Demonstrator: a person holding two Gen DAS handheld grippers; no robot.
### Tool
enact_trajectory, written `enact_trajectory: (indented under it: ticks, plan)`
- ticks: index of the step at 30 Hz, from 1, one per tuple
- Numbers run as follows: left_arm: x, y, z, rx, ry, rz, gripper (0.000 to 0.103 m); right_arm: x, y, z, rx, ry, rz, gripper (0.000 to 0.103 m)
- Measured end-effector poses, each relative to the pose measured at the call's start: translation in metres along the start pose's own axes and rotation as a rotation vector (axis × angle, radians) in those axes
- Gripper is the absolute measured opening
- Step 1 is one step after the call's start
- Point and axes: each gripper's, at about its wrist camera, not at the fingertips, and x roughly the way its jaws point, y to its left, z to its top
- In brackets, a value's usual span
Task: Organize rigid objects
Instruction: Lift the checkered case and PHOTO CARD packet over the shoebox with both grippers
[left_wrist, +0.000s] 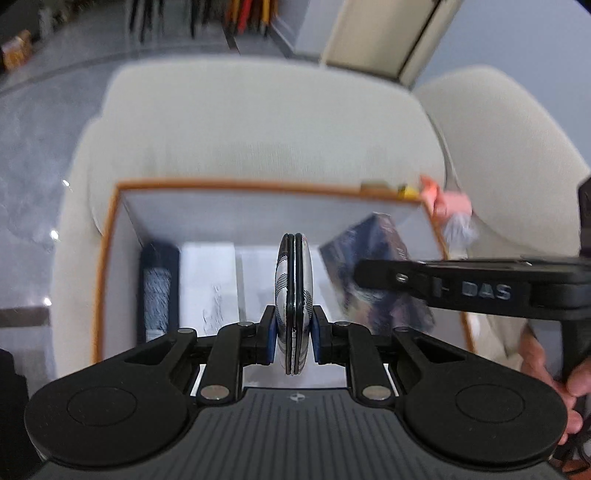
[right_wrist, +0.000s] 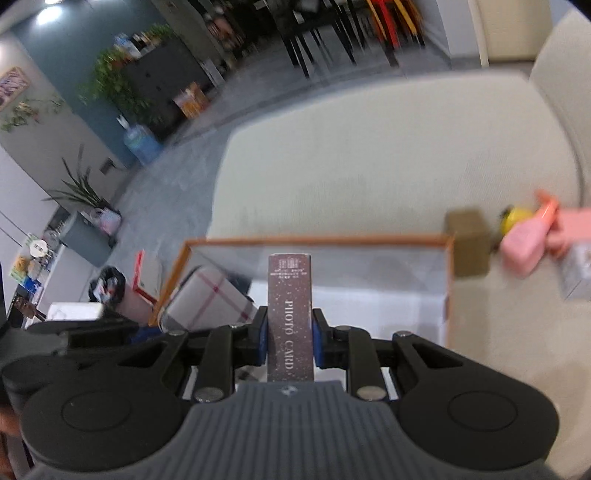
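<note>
Left gripper is clenched on a flat round compact, held edge-on over the open orange-rimmed storage box; blue pads bear on its two faces near the lower rim. Right gripper is clamped on a narrow brown "PHOTO CARD" box, upright between the pads, also over the storage box, which sits on a cream sofa cushion.

Handling, judged: compact looks rigid, light, glossy, so likely slippery; its two halves meet at a seam, and a squeeze across the faces keeps it closed. A grip nearer the middle would resist pivoting. Card box looks like stiff cardboard, light, crushable under hard pressure; hold across the narrow sides, as now.

Already inside the storage box: dark item with a grey speckled strip at the left wall, white flat pieces on the floor.

Unclear: motion blur throughout. Compact's pattern and hinge unreadable. Small print on card box illegible. Beyond the storage box, a pink spray bottle, a yellow object and a tan block are smeared; identities uncertain. Card box's lower end is hidden behind the gripper body.
</note>
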Motion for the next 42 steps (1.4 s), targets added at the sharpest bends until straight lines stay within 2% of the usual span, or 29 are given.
enact_trajectory:
  ticks: [3,8,15,19,25,29,33,36,42]
  plan:
    - [0.023,0.002,0.007,0.047,0.072,-0.026,0.02,0.028,-0.001,-0.002,0.011,0.042,-0.046,0.021]
    - [0.052,0.013,0.013,0.071,0.144,-0.062,0.02,0.053,-0.011,-0.004,0.018,0.089,-0.09,0.021]
    - [0.076,0.034,0.029,0.053,0.138,-0.113,0.021,0.08,-0.022,0.002,0.014,0.107,-0.152,0.021]
    - [0.085,0.044,0.034,0.015,0.121,-0.155,0.021,0.088,-0.029,0.006,0.047,0.113,-0.144,0.021]
    - [0.099,0.05,0.037,-0.018,0.152,-0.17,0.021,0.095,-0.03,0.009,0.03,0.115,-0.19,0.022]
    - [0.109,0.053,0.034,-0.066,0.158,-0.143,0.024,0.095,-0.03,0.012,0.03,0.139,-0.195,0.022]
    - [0.11,0.052,0.031,-0.08,0.145,-0.134,0.028,0.089,-0.024,0.012,-0.018,0.14,-0.237,0.027]
    - [0.107,0.044,0.028,-0.031,0.14,-0.044,0.036,0.083,-0.021,0.01,-0.062,0.146,-0.255,0.028]
    - [0.089,0.028,0.02,0.072,0.099,0.053,0.039,0.085,-0.015,0.005,-0.129,0.147,-0.291,0.029]
